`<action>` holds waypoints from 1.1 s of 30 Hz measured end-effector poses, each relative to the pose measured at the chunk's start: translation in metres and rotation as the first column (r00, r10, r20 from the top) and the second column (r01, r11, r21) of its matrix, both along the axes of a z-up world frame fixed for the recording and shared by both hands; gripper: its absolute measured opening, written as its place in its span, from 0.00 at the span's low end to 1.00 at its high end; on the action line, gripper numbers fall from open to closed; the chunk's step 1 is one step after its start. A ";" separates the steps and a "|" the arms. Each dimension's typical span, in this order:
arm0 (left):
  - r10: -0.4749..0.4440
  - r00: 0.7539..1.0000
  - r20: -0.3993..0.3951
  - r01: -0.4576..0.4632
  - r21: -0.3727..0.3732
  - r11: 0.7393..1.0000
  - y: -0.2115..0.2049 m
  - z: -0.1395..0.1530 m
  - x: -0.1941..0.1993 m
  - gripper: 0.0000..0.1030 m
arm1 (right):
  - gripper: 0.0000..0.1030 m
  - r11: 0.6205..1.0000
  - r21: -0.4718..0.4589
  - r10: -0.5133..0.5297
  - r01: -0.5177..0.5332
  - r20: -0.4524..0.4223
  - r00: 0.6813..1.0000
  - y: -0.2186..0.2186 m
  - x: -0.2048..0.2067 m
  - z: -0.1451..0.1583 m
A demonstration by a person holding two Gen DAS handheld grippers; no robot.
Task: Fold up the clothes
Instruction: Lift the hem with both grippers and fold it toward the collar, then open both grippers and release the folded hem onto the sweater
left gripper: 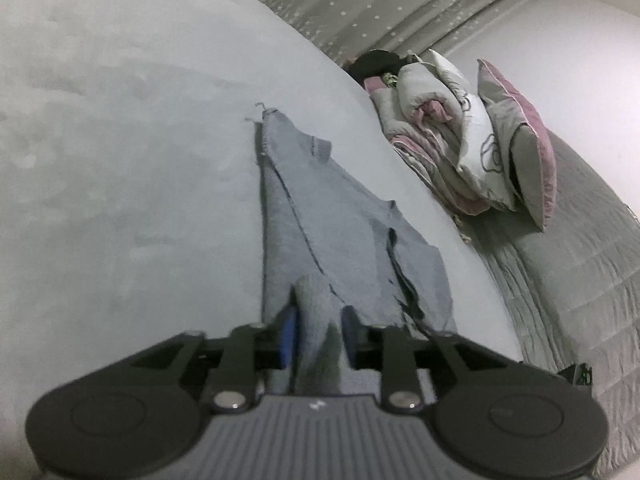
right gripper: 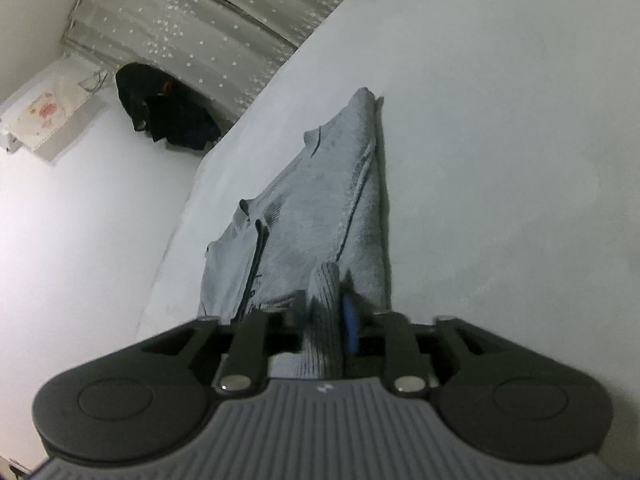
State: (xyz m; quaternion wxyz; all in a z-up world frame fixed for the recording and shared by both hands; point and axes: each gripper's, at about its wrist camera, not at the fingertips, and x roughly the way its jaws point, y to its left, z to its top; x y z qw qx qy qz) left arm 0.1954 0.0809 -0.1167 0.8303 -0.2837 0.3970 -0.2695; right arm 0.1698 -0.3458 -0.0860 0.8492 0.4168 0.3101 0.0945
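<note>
The grey knit sweater is lying in a long, narrow fold on the pale sheet of the bed, running from the near edge toward the far starred curtain. The left gripper is standing partly open around a raised bunch of the sweater's near hem, pads looking clear of it. The right gripper is likewise part open with a ribbed bunch between its jaws. Lengthwise folding seems done; a crosswise fold is probably remaining.
</note>
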 end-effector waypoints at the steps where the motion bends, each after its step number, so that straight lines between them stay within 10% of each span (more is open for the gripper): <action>1: -0.008 1.000 0.001 0.008 0.005 1.000 0.003 0.002 -0.005 0.37 | 0.46 1.000 -0.012 0.007 -0.007 0.006 1.000 0.000 -0.005 0.003; 15: -0.019 0.995 -0.102 0.027 0.073 0.997 0.036 0.015 -0.079 0.43 | 0.49 0.996 -0.086 -0.022 0.024 0.022 1.000 0.007 -0.089 0.020; 28: 0.055 0.984 -0.172 -0.067 -0.066 0.996 0.004 -0.007 -0.122 0.45 | 0.49 0.996 -0.057 -0.068 0.069 0.012 0.998 0.044 -0.108 0.000; 33: 0.194 0.959 -0.208 -0.235 -0.199 0.951 0.004 -0.025 -0.126 0.45 | 0.49 0.992 -0.015 -0.124 0.124 0.033 0.992 0.052 -0.099 -0.012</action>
